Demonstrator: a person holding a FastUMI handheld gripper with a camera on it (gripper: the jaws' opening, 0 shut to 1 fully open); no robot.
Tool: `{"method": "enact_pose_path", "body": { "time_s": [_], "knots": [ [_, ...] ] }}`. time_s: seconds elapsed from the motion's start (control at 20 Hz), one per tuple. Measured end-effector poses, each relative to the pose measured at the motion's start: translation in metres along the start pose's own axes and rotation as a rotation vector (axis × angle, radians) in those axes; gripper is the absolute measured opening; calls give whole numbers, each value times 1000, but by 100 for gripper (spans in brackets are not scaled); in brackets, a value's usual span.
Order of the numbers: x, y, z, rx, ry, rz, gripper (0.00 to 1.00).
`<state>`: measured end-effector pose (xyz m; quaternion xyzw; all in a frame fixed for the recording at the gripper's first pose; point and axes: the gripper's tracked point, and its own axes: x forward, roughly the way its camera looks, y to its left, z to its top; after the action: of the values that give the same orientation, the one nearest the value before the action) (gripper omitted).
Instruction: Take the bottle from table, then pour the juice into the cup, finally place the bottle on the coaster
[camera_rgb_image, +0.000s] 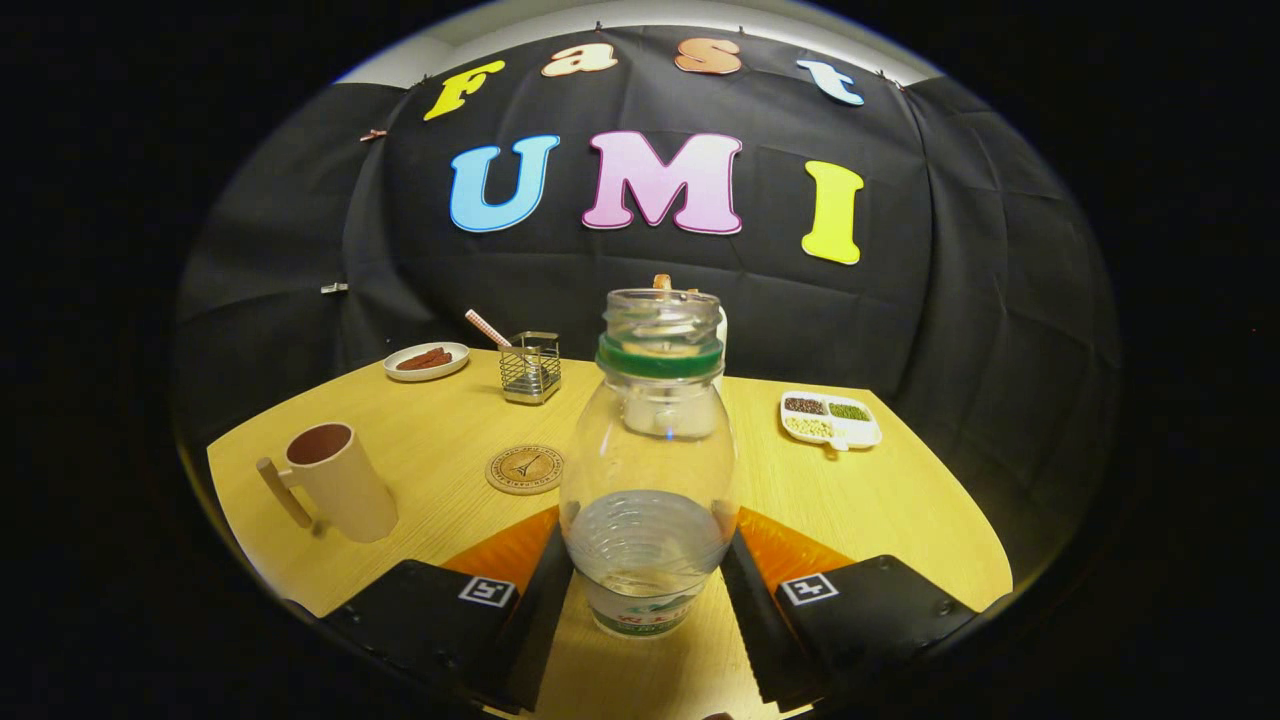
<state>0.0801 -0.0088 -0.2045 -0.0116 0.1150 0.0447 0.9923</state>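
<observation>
With the bottle (648, 470) standing upright between them, the fingers (648, 575) are closed in on its lower body, one pressing each side, so the grip looks firm. Bottle is clear plastic, cap off, green ring at the neck, a little liquid in the bottom part (label band low down, not readable). Whether its base rests on the wooden tabletop (900, 500) or sits just above it, cannot tell. Cup (335, 482) is beige with a handle, upright, well off to the left of the fingers, apart from the bottle. Round coaster (525, 469) lies flat on the tabletop between cup and bottle, just ahead-left of the fingers, bare. Farther back: a wire holder (531, 367) with a striped straw (487, 327) leaning out, a small plate (427, 361) with something brown on it to its left, and a divided tray (830, 419) of grains or beans to the right, beyond the bottle.
</observation>
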Motion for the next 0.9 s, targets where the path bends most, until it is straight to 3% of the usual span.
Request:
{"method": "enact_pose_path", "body": {
  "time_s": [0.3, 0.9],
  "knots": [
    [-5, 1, 14, -63, -6, 13, 72],
    [-6, 39, 85, -310, -41, 37, 73]
  ]
}}
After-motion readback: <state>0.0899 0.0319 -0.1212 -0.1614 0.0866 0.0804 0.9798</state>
